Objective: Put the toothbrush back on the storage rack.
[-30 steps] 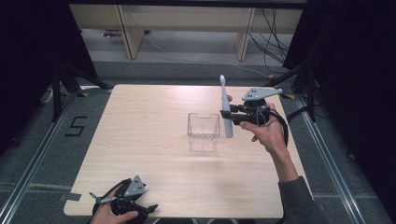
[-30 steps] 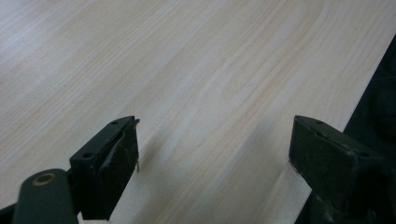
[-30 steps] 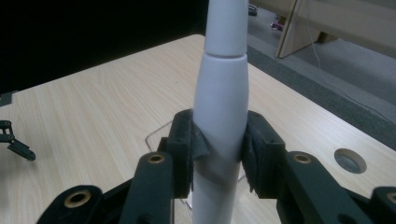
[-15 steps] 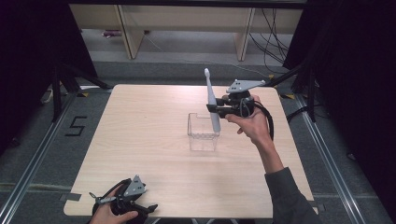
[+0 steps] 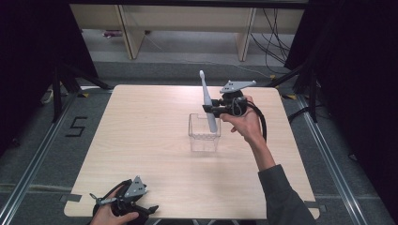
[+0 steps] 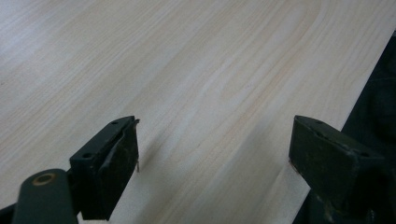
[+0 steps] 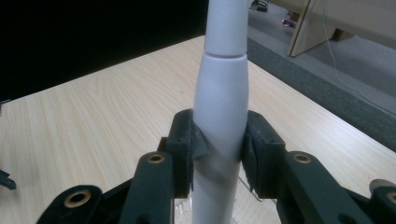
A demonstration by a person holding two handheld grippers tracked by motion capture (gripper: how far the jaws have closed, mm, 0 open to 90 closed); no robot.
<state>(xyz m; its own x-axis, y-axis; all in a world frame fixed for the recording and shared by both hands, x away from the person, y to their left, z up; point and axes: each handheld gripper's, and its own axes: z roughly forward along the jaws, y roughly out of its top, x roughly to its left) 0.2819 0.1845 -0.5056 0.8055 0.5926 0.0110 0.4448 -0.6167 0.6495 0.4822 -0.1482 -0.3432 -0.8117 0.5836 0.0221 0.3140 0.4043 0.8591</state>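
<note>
- High view has the right gripper (image 5: pixel 210 108) carrying a white electric toothbrush (image 5: pixel 208 104), and it has slid across toward the clear plastic box (image 5: pixel 204 132) at mid-tabletop; a second ago it hung further off to the box's right side.
- Now the toothbrush's lower end overlaps the box's far right corner in this view, brush head pointing up and tilted slightly away from the gripper. Whether the butt is already inside the rim or just behind it, I cannot tell.
- Right gripper view: the fingers (image 7: pixel 189 140) are clamped on the thick body of the toothbrush (image 7: pixel 220 107), one pad on each side, a firm squeeze with no gap showing. The clear box's edge peeks out just below them.
- Judging by that, the carry looks nearly done; what's left is lining the handle up over the opening and lowering it in upright.
- Watch-out: the box is light and see-through, so a nudge from the handle against the wall could tip or shove it.
- Left gripper (image 5: pixel 123 205) sits at the near edge of the tabletop (image 5: pixel 141 122), well apart from the box, same spot as before.
- Left gripper view: its fingers (image 6: pixel 116 158) stand wide apart over bare wood, nothing between them.
</note>
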